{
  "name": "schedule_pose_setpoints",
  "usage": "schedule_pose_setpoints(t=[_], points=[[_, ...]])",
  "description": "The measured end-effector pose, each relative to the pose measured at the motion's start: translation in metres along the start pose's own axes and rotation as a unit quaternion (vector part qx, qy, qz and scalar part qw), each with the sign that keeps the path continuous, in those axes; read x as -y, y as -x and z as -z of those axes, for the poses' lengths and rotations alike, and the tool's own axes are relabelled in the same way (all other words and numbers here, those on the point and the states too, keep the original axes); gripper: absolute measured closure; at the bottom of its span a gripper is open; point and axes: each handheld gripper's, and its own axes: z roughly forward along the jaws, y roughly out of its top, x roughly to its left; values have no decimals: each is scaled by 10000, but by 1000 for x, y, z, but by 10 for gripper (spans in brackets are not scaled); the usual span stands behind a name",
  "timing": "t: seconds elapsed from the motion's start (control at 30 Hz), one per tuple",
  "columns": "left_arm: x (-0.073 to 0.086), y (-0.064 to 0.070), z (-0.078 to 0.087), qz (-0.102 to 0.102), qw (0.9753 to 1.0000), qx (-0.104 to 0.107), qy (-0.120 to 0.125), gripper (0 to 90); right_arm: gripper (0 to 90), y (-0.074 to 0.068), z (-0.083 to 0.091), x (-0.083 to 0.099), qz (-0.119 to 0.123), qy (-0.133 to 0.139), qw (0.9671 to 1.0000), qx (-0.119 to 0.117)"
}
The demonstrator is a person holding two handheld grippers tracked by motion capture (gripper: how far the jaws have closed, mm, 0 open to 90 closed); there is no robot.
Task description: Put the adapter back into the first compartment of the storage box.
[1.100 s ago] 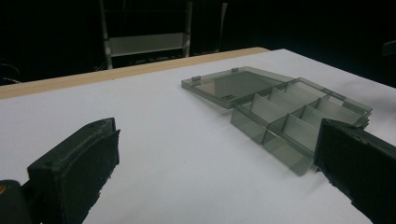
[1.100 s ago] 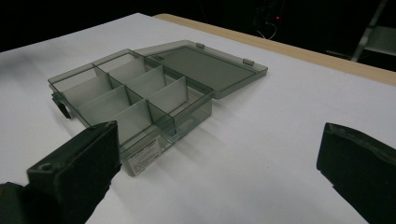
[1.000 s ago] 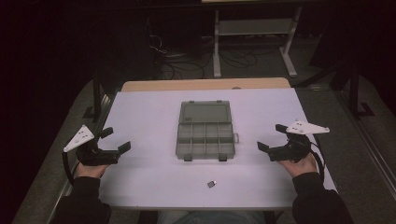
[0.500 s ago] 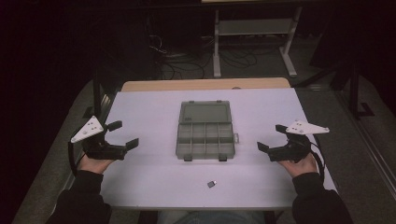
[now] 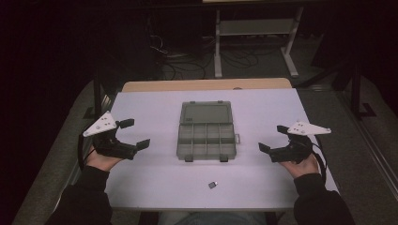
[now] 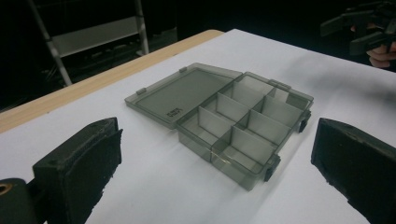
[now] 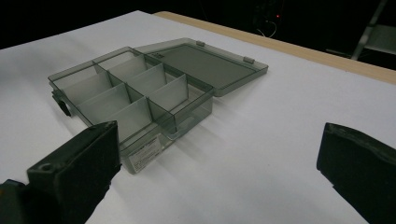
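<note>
Black left gripper (image 5: 126, 133): held in the person's left hand (image 5: 101, 159) over the left part of the table, jaws spread wide with nothing between them; a grey three-cornered plate sits on top.
Left gripper view: both black jaws stand far apart at the bottom corners, aimed at the box.
Black right gripper (image 5: 273, 138): held in the person's right hand (image 5: 300, 164) over the right part of the table, jaws likewise wide apart and empty, pointing inward toward the box.
Smoky translucent plastic organiser box (image 5: 205, 131): lies between the two grippers, well apart from each, at the middle of the table.
Box lid (image 5: 206, 114): folded fully open and lying flat on the table on the far side.
Box compartments (image 6: 243, 123): a grid of dividers, every cell I can see looks empty.
Small dark object (image 5: 212, 184): lies on the table near the front edge, apart from the box; too small to identify.
White table top (image 5: 155, 187): a bare wooden strip shows along its far edge.
</note>
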Motion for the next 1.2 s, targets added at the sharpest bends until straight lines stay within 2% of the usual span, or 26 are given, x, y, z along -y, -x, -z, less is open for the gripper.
schedule_pose_setpoints(t=[0.3,0.57,0.7,1.03,1.2], points=[[-11,11,-15,-196,9993,228,-223,14,0,0,0,0,6,-2,10000,-8],[-14,20,-29,-299,9979,401,-415,12,0,0,0,0,16,-11,10000,-8],[-15,27,-39,-406,9959,551,-595,8,0,0,-1,0,28,-9,10000,-19],[-19,42,-57,-597,9915,847,-785,9,0,0,-1,1,30,-23,10000,-24],[-20,51,-69,-676,9883,1025,-909,9,0,-1,-1,1,35,-32,10000,-37]])
